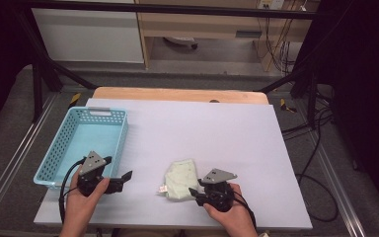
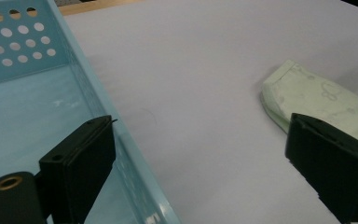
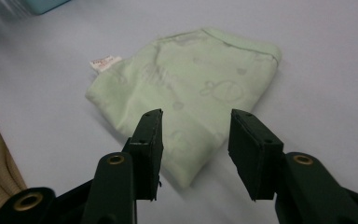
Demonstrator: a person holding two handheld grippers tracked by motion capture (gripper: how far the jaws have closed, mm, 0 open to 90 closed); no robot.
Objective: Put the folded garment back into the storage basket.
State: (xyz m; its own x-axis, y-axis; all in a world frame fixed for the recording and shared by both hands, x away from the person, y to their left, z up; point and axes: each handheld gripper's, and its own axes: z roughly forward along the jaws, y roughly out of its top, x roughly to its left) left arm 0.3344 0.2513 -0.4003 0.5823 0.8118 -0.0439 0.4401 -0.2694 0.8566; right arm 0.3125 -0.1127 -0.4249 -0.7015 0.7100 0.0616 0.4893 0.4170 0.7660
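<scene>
Even, soft overhead light; dark surroundings.
The white table sheet point(image 1: 202, 128) reads bright without glare, edges of the high view fall to black. The folded green cloth point(image 3: 186, 88) casts a faint shadow; near jaws and the far corner blur slightly.

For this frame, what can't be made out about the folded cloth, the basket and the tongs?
- Folded green cloth: its near edge lies behind the right tongs in the right gripper view; contact cannot be told.
- White tag: print too small to read.
- Blue basket: cut off by the left gripper view's edge, part of its floor behind a jaw of the left tongs.
- Cloth's underside: hidden.
</scene>
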